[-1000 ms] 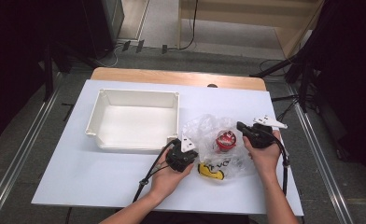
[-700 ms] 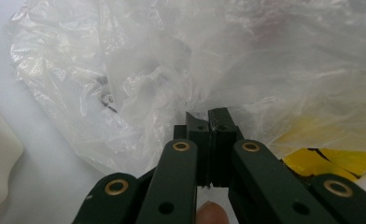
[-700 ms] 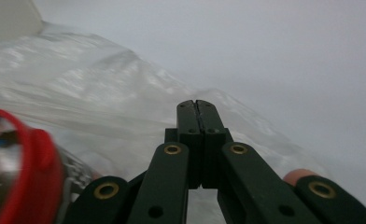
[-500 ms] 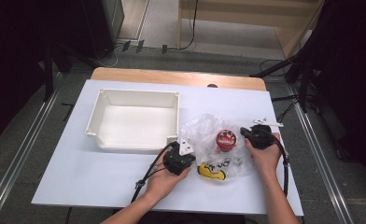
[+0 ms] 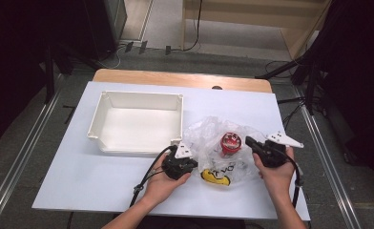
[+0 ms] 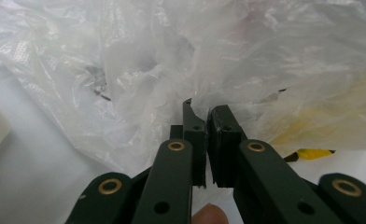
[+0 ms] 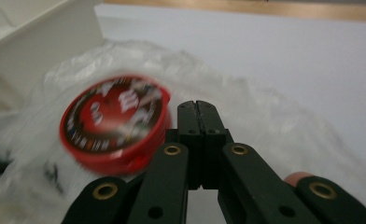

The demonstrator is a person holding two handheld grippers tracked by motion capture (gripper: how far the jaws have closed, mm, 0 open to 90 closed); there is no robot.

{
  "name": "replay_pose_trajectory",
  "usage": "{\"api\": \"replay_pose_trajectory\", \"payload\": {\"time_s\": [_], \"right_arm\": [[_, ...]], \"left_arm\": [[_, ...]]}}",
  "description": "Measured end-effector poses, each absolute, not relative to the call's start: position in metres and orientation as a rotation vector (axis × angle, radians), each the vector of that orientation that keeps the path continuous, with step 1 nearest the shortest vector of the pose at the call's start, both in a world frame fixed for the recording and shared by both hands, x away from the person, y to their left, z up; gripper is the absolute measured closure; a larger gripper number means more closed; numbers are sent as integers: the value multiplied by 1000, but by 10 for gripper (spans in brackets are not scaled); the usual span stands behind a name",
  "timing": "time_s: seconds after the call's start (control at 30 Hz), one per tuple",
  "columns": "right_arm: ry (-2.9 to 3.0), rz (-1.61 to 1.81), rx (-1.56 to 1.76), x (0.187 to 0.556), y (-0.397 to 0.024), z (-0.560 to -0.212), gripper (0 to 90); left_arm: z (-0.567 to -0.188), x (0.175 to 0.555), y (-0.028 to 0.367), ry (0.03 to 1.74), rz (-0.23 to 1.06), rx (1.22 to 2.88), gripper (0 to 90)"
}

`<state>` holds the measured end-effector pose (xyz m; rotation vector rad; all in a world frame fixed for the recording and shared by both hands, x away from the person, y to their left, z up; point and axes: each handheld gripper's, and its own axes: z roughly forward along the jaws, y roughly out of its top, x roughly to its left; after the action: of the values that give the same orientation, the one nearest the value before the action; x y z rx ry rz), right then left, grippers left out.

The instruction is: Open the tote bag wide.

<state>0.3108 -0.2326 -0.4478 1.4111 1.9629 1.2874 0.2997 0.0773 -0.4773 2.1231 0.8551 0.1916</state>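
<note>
The white-topped bench point(image 5: 56, 181) fills the middle of the high view, with an empty white rectangular plastic tray point(image 5: 136, 122) left of centre and a crumpled clear plastic bag point(image 5: 209, 138) just right of it, near the lower middle. Inside the bag, a round red tin point(image 5: 231, 143) lies above a yellow printed patch point(image 5: 213, 176). The left tongs point(image 6: 204, 119) are closed, pinching the bag's left edge, while the right tongs point(image 7: 198, 108) are closed with nothing between them just beside the tin.
</note>
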Motion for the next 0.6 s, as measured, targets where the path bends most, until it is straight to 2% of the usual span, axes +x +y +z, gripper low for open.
{"api": "replay_pose_trajectory", "payload": {"time_s": [0.23, 0.3, 0.5, 0.6], "right_arm": [[2107, 1190, 1584, 309, -231, -486, 900], [2090, 1195, 1562, 310, -231, -480, 900], [1885, 1375, 1437, 324, -234, -430, 882], [1929, 1386, 1413, 343, -225, -431, 858]], "left_arm": [[-478, 300, 75, 860, 203, 2144, 900], [-478, 300, 75, 859, 212, 2147, 900], [-478, 297, 72, 843, 246, 2161, 900], [-478, 297, 72, 841, 249, 2166, 900]]}}
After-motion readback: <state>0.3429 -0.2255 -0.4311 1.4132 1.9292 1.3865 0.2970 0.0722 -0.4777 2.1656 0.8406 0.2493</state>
